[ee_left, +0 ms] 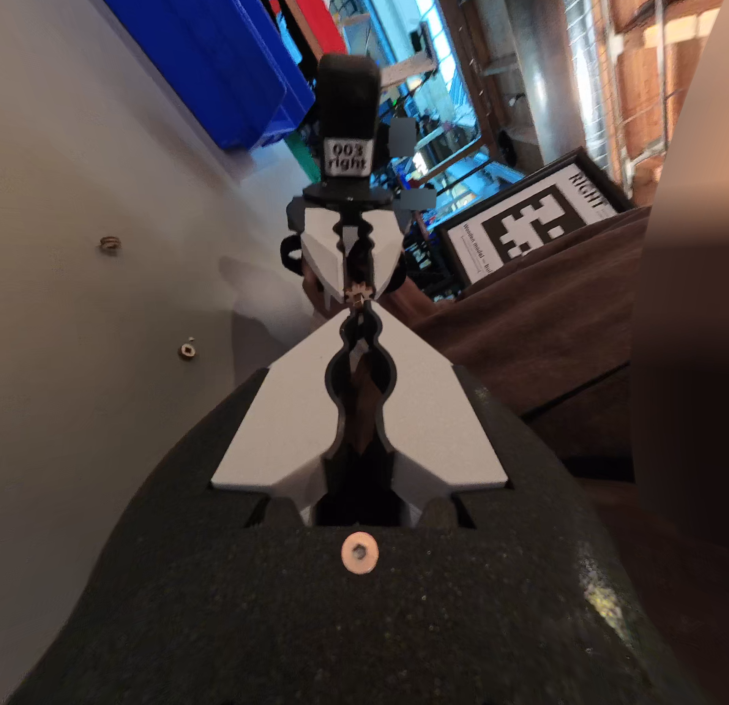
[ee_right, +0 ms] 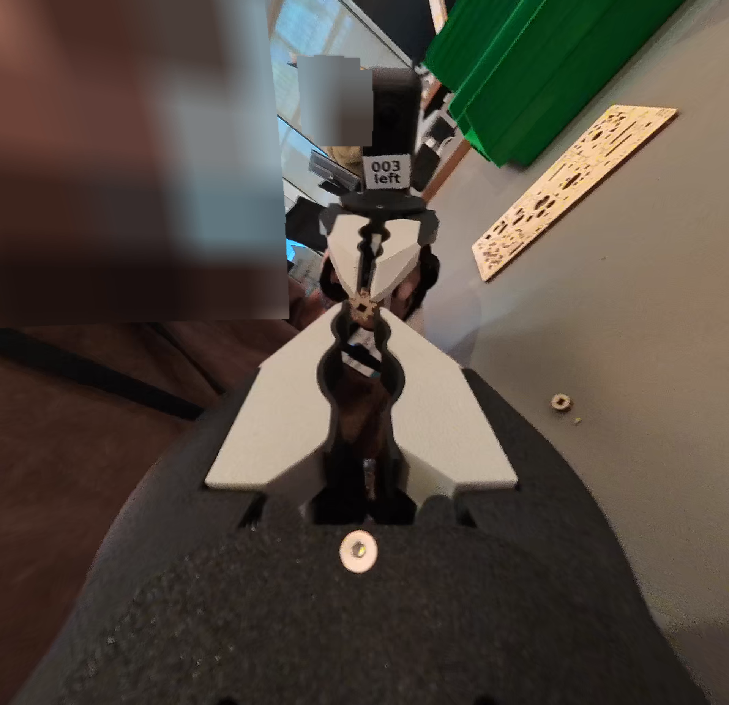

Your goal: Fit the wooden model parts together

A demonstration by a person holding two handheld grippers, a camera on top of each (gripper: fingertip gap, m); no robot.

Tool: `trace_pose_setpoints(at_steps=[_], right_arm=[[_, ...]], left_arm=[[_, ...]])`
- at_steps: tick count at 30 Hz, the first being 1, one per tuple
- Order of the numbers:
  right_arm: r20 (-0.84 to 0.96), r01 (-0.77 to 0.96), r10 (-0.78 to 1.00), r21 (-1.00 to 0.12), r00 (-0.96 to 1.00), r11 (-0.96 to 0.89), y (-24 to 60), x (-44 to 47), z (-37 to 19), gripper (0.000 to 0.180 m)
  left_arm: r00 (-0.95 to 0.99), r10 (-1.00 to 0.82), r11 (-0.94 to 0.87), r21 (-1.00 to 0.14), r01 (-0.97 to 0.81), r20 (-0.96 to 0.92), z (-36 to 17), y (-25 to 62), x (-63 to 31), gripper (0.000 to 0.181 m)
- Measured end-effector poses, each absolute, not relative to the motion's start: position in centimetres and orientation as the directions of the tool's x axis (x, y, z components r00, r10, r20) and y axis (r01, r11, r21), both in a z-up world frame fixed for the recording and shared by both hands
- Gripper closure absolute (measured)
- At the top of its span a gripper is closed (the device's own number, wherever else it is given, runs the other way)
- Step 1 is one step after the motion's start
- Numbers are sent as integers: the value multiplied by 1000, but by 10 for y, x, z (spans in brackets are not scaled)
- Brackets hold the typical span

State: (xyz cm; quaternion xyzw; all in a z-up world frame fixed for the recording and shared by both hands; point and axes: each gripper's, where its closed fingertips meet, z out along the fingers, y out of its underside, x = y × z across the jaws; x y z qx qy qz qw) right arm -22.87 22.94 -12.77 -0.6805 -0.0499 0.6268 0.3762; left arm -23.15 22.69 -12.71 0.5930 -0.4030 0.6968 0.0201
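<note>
My two grippers meet tip to tip above the grey table (ee_left: 98, 331). My right gripper (ee_right: 361, 316) is shut on a small toothed wooden gear (ee_right: 361, 308) with a square hole; in the left wrist view the gear (ee_left: 357, 293) sits at that gripper's tips (ee_left: 357, 287). My left gripper (ee_left: 361, 308) is shut, and a small pale wooden peg (ee_left: 359, 300) shows at its tips, against the gear's centre. It also shows in the right wrist view (ee_right: 365, 291), just behind the gear. How far the peg sits in the hole is hidden.
A small wooden ring with a square hole (ee_left: 187, 350) (ee_right: 559, 403) and another small wooden piece (ee_left: 109, 243) lie on the table. A punched wooden parts sheet (ee_right: 568, 191) lies near green bins (ee_right: 532, 63). Blue bins (ee_left: 205, 55) and a framed sign (ee_left: 532, 220) stand behind. A brown-clad person (ee_left: 532, 350) is close.
</note>
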Motion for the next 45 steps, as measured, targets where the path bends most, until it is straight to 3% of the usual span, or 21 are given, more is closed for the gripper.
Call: trace_pose_setpoints(at_steps=[10, 19, 23, 30, 34, 38, 45], right_arm=[[-818, -388, 511, -575, 264, -721, 230, -228, -139, 168], [-865, -459, 472, -494, 173, -738, 236, -225, -141, 169], [-842, -409, 504, -537, 196, -738, 235, -241, -139, 168], [-806, -443, 490, -592, 333, -673, 244, -202, -142, 168], [-778, -391, 475, -621, 412, -679, 243, -196, -150, 168], [-805, -366, 490, -590, 334, -720, 235, -211, -146, 168], [-818, -337, 481, -570, 314, -750, 226, -216, -148, 168]], left_arm=[[-276, -465, -680, -539, -497, 841, -132, 228, -227, 181], [-272, -489, -670, -556, -492, 829, -136, 231, -228, 181], [-291, -484, -607, -556, -567, 825, -145, 204, -225, 181], [-293, -561, -568, -618, -544, 774, -147, 211, -223, 181], [-227, -797, -406, -776, -483, 559, -156, 237, -221, 181], [-280, -864, -273, -856, -438, 419, -149, 234, -217, 163], [-338, -904, -117, -911, -396, 263, -144, 224, -218, 178]])
